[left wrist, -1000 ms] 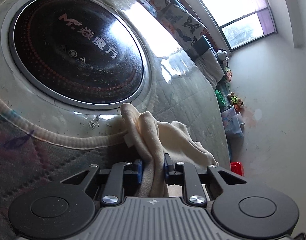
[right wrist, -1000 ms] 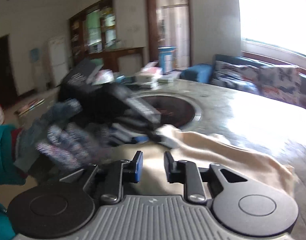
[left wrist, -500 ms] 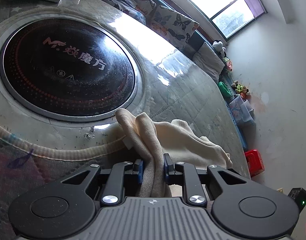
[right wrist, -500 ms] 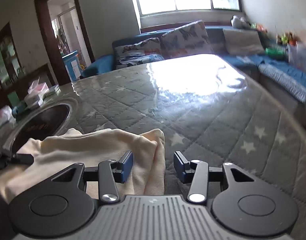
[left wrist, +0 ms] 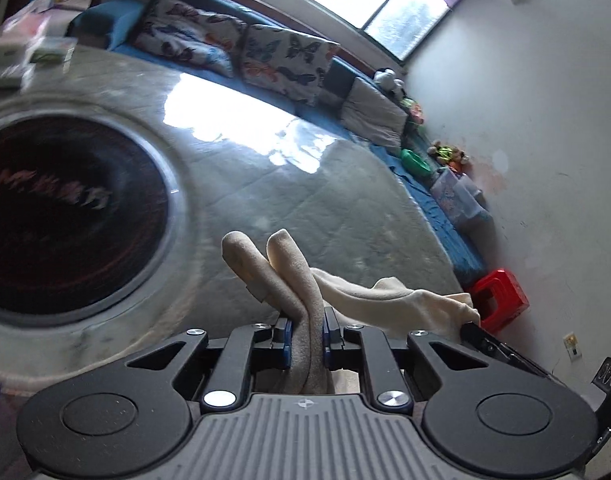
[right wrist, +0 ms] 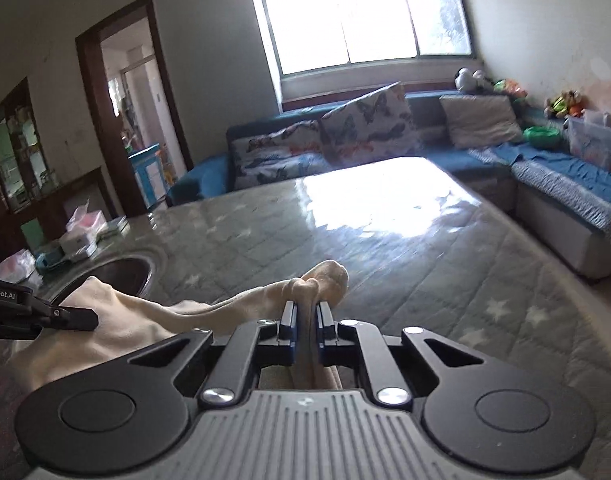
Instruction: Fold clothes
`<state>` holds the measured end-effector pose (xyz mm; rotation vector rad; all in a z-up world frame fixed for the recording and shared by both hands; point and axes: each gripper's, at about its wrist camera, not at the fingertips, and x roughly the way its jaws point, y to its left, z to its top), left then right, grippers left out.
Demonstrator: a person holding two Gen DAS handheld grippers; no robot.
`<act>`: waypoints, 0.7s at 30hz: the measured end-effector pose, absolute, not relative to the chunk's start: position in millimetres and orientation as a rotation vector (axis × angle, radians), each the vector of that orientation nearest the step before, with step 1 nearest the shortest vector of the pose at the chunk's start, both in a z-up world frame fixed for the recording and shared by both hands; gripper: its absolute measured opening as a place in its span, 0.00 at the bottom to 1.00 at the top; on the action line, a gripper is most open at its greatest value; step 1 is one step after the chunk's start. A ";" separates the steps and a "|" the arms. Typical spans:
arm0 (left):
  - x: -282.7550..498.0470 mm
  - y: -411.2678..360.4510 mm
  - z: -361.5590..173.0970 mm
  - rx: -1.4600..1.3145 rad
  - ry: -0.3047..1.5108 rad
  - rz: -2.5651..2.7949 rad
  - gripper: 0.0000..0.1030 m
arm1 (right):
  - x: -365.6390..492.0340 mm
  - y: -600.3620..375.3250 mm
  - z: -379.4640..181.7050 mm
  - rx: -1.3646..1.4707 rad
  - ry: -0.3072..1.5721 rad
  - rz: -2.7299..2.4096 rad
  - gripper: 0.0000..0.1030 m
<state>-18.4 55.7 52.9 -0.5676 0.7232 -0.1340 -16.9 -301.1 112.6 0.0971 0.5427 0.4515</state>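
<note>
Above the quilted tabletop [right wrist: 405, 256], just beside the round black cooktop [left wrist: 65, 216] set into it, hung a cream garment [left wrist: 293, 280], stretched between both grippers and lifted clear of the surface. Left gripper [left wrist: 307, 332]: jaws clamped on one bunched end of the garment, two rounded folds poking out past the fingertips, on the side nearest the cooktop. Right gripper [right wrist: 305, 322]: jaws pinched tight on the other bunched end, farther from the cooktop, toward the blue sofa [right wrist: 545, 168] with butterfly cushions [right wrist: 365, 128].
</note>
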 end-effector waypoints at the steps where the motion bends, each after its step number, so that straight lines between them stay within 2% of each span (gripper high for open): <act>1: -13.3 48.4 54.6 -0.559 0.722 -0.145 0.14 | -16.4 -306.0 115.3 0.093 0.534 0.437 0.08; 12: 39.8 -30.7 58.9 -0.481 0.741 -0.281 0.14 | 12.0 -366.0 132.0 0.026 0.481 0.217 0.08; 21: 49.3 -41.2 33.7 -0.368 0.788 -0.199 0.20 | 36.7 -405.3 96.2 0.066 0.566 0.043 0.11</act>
